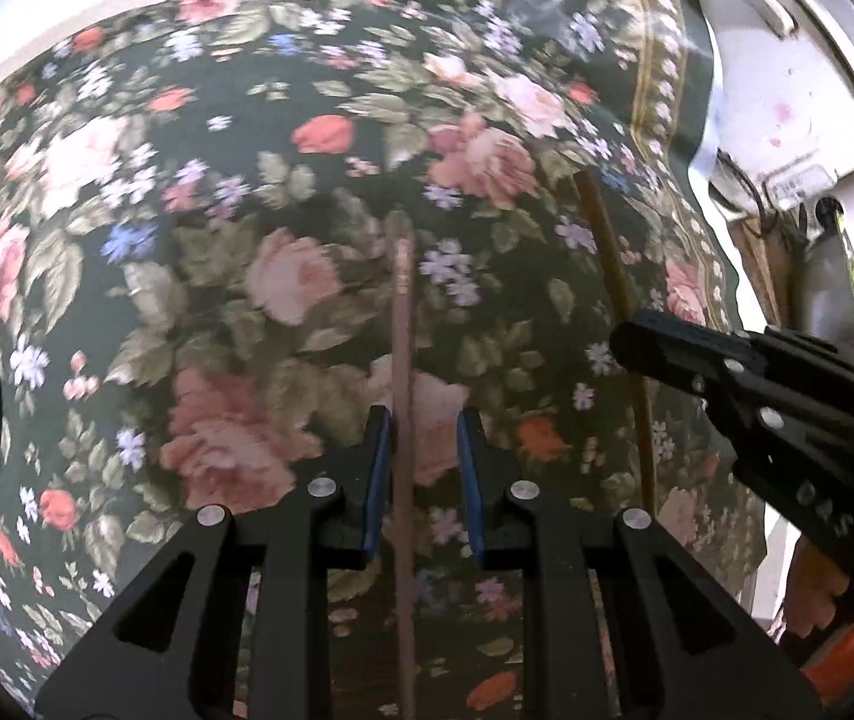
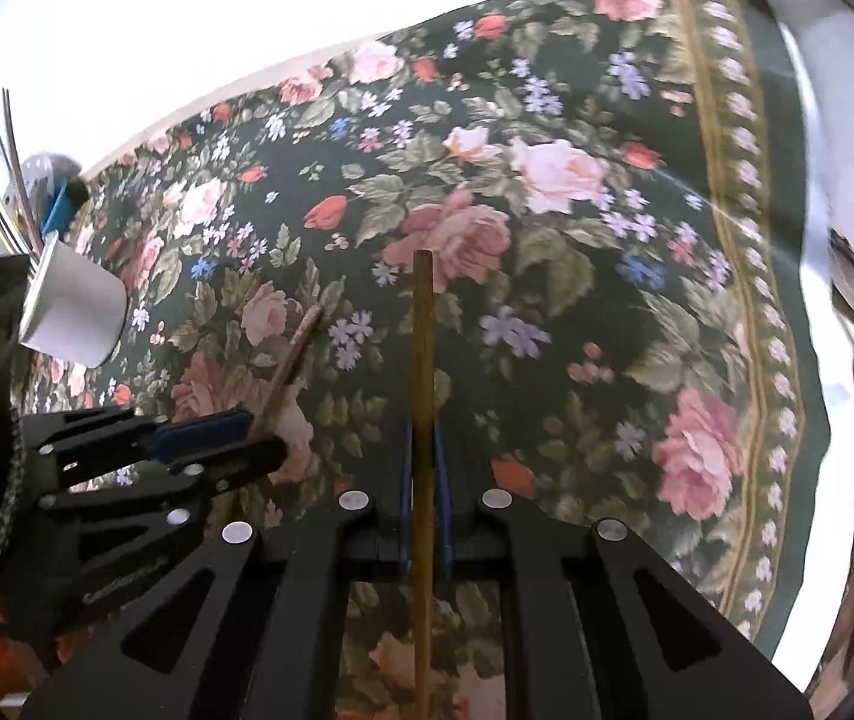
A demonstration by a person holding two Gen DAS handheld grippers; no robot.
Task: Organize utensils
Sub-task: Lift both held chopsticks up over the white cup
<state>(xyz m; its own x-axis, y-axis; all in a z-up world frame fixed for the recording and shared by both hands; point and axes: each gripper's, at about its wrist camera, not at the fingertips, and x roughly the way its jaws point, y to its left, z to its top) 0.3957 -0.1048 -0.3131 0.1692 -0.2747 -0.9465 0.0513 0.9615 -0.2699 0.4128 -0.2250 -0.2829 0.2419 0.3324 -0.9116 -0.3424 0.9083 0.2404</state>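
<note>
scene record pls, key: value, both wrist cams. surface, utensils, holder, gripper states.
surface: floral tablecloth, dark ground with pink roses
left gripper: a reddish-brown chopstick runs between its fingers, by the left pad; a gap shows on the right side, so grip unclear
right gripper: shut on a tan chopstick
holder: white cup at the left of the right wrist view, metal utensils standing in it
sticks: both point away from the cameras, apart from each other
done so far: neither chopstick is in the cup
</note>
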